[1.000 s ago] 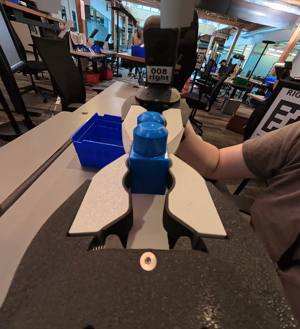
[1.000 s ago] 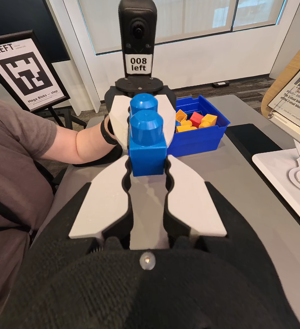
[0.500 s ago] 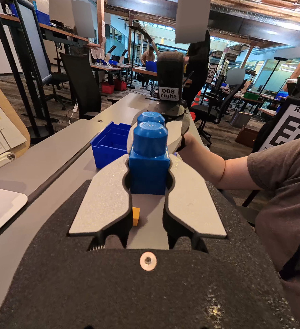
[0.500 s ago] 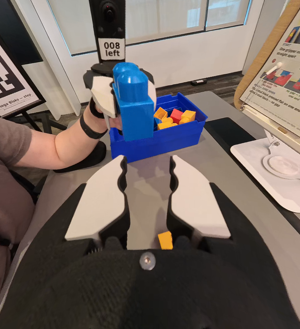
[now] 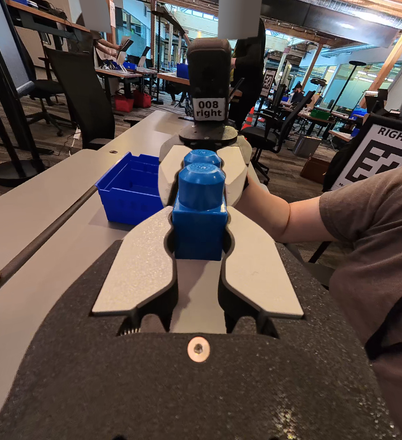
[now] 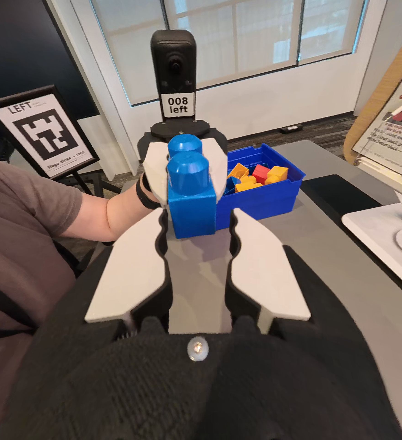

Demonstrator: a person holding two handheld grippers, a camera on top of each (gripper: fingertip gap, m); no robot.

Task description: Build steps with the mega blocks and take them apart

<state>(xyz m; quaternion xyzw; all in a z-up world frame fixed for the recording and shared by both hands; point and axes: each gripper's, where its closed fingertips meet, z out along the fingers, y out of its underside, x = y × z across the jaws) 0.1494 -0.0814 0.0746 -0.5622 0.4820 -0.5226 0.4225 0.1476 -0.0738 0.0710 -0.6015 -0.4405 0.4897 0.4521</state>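
Right gripper point(image 6: 197, 215) back at the blue block point(image 5: 198, 228), fingers parted; left gripper point(image 5: 198, 229) clamps it

left gripper point(image 5: 199, 234): fingers pinched tight on something, pointing level at the other one
right gripper point(image 6: 197, 228): fingers spread apart, facing it head-on

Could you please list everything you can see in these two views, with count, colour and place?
two-stud block: one, blue, held above the table between both grippers.
bin: one, blue, on the table behind the block.
loose blocks: several, yellow, red and blue, inside the bin.
table: one, grey.
instruction board: one, wood-backed, right edge of right wrist view.
left gripper: shut on the block's near end.
right gripper: open around the block, gap on its right.
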